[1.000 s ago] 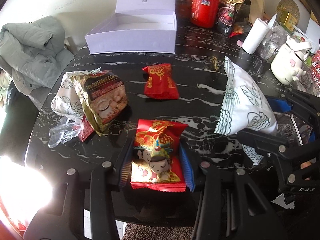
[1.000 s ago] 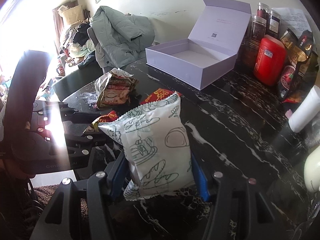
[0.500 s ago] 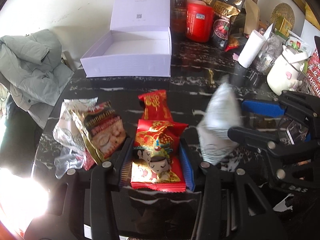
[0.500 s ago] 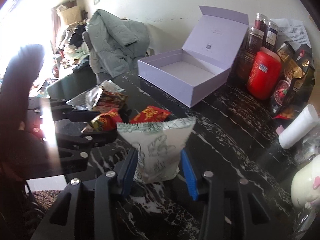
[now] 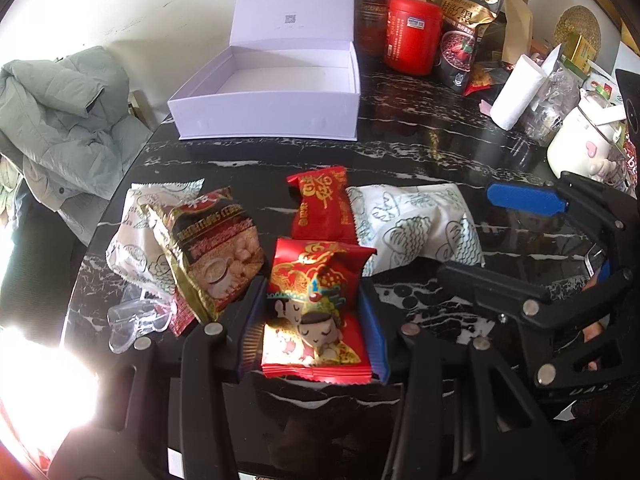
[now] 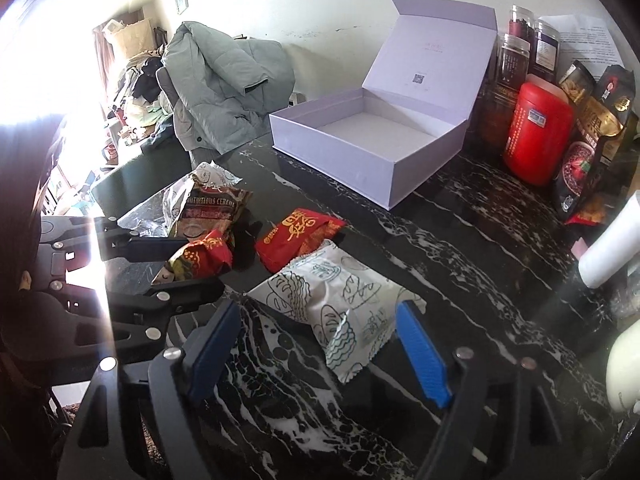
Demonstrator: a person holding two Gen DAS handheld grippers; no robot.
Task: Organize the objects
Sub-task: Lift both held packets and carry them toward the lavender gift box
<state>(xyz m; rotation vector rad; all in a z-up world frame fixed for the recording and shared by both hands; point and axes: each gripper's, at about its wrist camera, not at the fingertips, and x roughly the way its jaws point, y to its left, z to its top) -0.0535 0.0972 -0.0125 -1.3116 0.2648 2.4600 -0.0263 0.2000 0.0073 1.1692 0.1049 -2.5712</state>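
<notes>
My left gripper (image 5: 312,320) is shut on a red snack packet with cartoon faces (image 5: 320,280), low over the black marble table (image 5: 420,160). My right gripper (image 6: 316,320) has its jaws opening. A white packet with green drawings (image 6: 340,300) lies flat on the table between and just ahead of its blue pads (image 6: 420,352), which do not press it. This white packet (image 5: 412,220) rests against a second red packet (image 5: 322,208). An open, empty lavender box (image 5: 276,92) stands at the far edge. From the right wrist, the left gripper (image 6: 188,260) shows at the left.
A gold cereal packet (image 5: 212,244) lies on another white packet (image 5: 132,236) at the left, with clear plastic (image 5: 136,320) beside them. A red canister (image 5: 412,36), snack bags (image 5: 464,28), a paper roll (image 5: 516,96) and a white jar (image 5: 580,144) crowd the back right. A green jacket (image 5: 60,120) hangs left.
The white packet, held upright in the right gripper before, now lies flat on the table beside the red packet. The right jaws have spread apart. The left gripper still grips its packet.
</notes>
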